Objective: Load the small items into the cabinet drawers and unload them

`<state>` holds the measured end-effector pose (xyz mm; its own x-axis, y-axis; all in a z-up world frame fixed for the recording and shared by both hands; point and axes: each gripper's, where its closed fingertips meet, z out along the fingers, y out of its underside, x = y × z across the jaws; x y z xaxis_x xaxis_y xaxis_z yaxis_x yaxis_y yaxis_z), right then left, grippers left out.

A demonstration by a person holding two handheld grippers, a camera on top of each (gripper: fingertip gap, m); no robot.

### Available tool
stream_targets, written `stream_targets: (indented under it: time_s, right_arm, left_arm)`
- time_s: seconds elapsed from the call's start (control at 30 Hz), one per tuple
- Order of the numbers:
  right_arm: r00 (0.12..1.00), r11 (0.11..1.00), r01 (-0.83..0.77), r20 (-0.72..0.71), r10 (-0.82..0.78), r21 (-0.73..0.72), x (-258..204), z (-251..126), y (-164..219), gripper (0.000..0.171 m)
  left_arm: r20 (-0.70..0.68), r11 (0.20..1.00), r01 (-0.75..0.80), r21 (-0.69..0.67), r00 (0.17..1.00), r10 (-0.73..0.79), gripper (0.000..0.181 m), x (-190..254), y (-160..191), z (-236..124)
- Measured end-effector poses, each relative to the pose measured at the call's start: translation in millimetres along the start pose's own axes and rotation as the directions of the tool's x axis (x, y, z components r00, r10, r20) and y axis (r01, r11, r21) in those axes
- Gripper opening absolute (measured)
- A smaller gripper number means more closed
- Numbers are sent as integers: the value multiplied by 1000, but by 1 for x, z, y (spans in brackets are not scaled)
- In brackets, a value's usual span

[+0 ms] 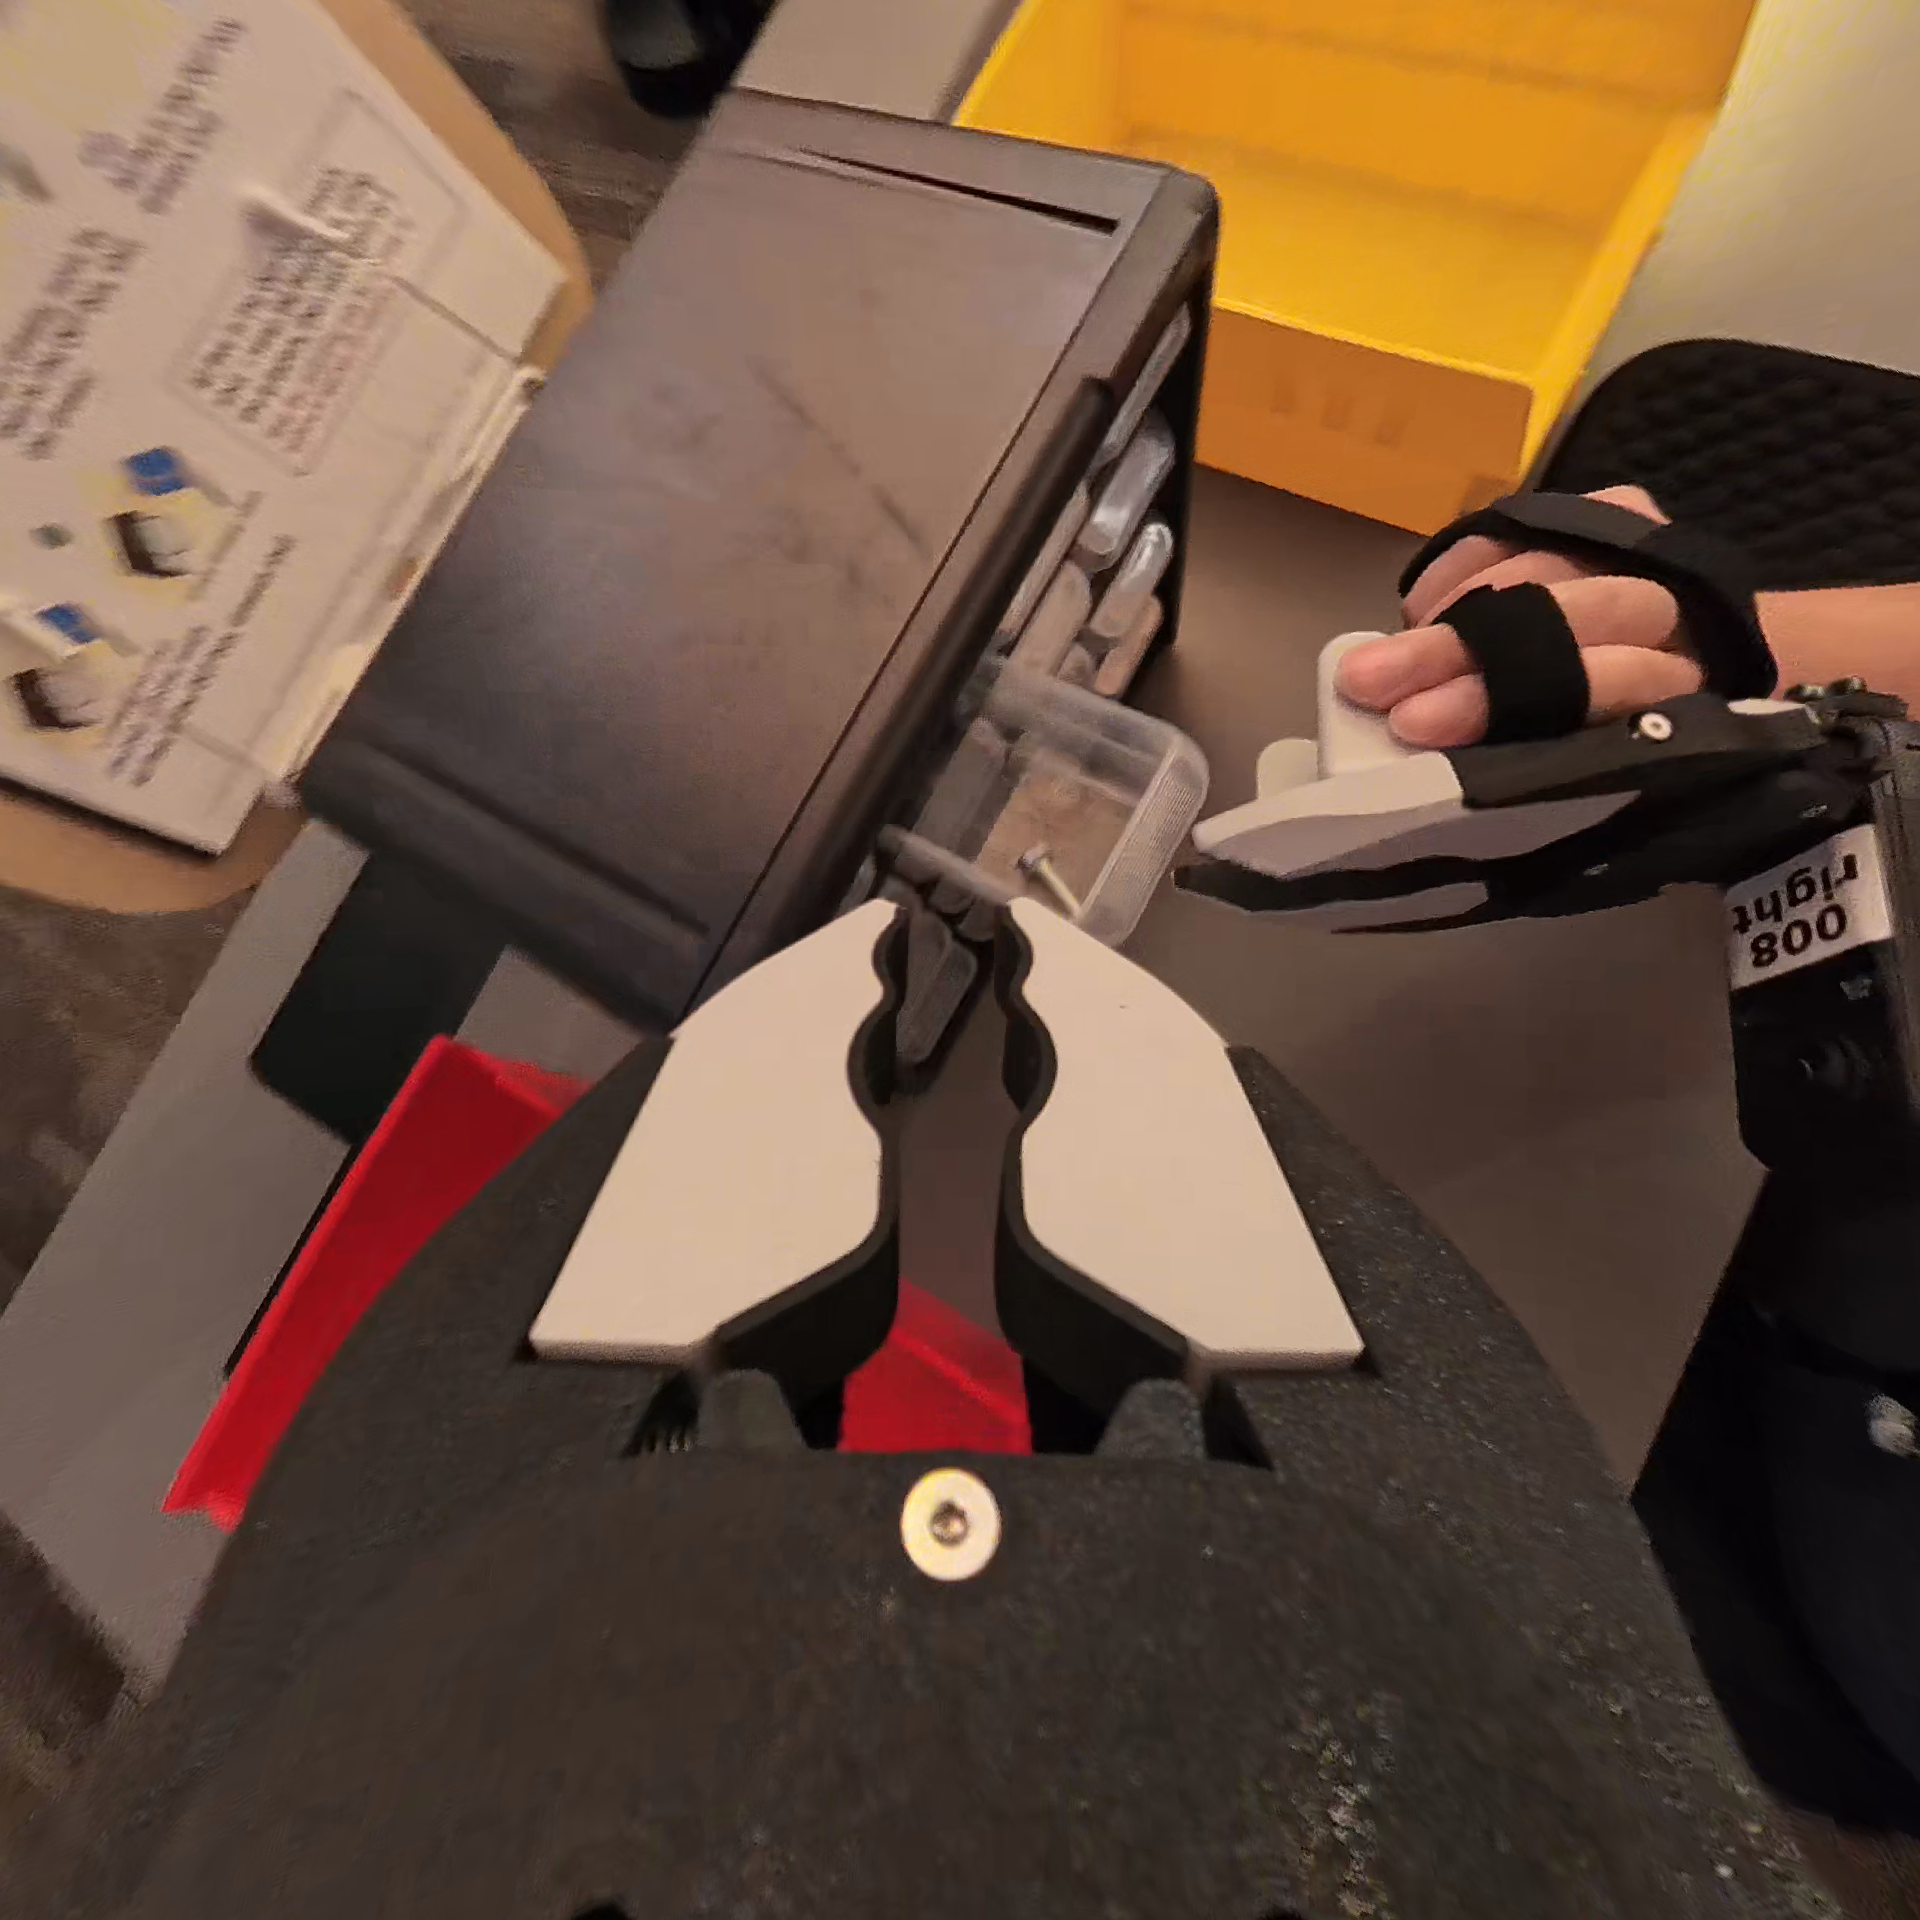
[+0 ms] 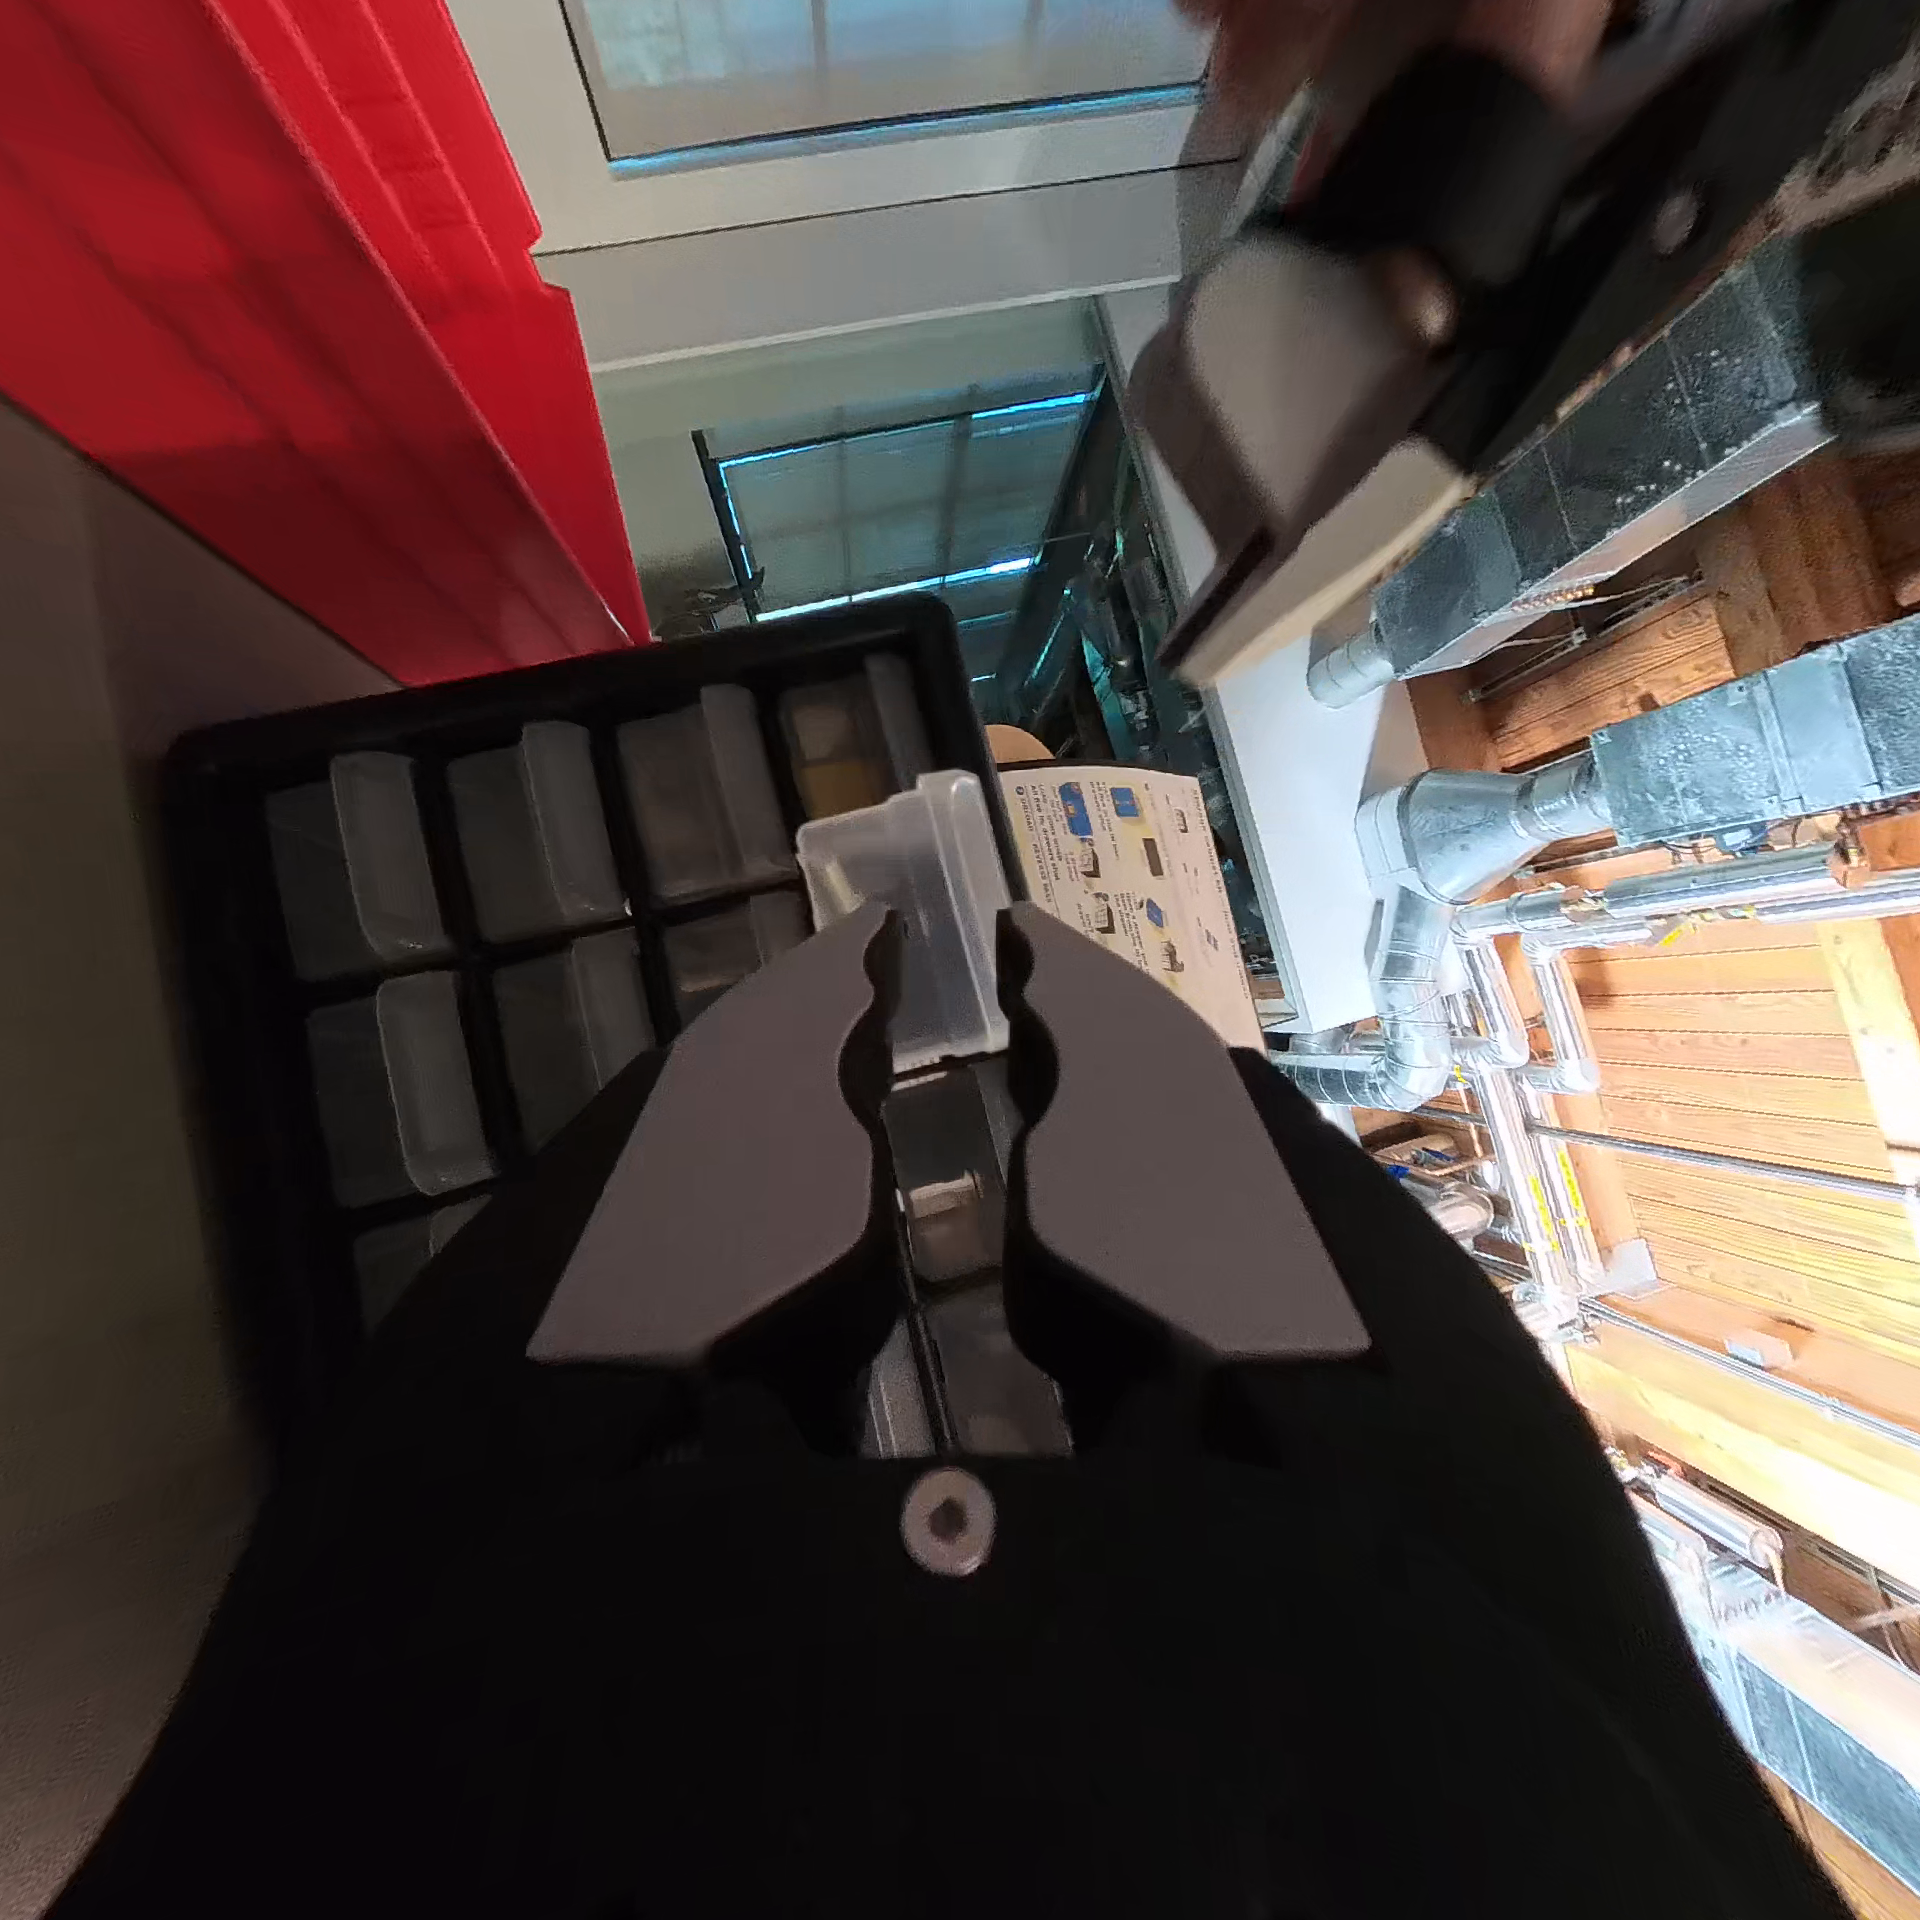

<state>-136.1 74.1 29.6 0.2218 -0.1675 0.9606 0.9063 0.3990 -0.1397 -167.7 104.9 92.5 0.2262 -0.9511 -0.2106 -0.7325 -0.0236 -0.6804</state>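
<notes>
**Warm dim light, motion blur and wide-angle stretch**

Lit softly and warmly from above in the left wrist view; no hard shadows on the dark table (image 1: 1299, 1039). Heavily smeared at the printed cardboard box (image 1: 208, 416) upper left, writing unreadable. Sharp on the left gripper (image 1: 951, 920) and its grainy black body. Backlit in the right wrist view: right gripper (image 2: 945, 925) nearly black, detail lost. Bright on wooden ceiling and shiny ducts (image 2: 1558, 883). Blurred at the other gripper, upper right. Stretched and bent toward all edges.
</notes>
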Motion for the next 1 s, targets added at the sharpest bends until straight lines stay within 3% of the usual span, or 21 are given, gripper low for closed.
stream_targets:
  time_s: [0.2,0.47,0.9,1.0]
  right_arm:
    - [1000,999,-8,-16,7,-33,3,9,3,13]
    - [1000,994,9,6,-9,-106,0,33,25,9]
    - [998,983,65,4,-65,-169,-2,58,45,12]
    - [995,984,90,-25,-95,-155,-1,49,43,17]
  left_arm:
    - [82,987,62,150,994,-75,12,-11,28,-39]
    - [160,952,196,234,958,-237,10,-55,65,-71]
    - [227,931,293,218,912,-341,9,-86,104,-82]
    - [212,930,337,146,908,-362,15,-87,124,-76]
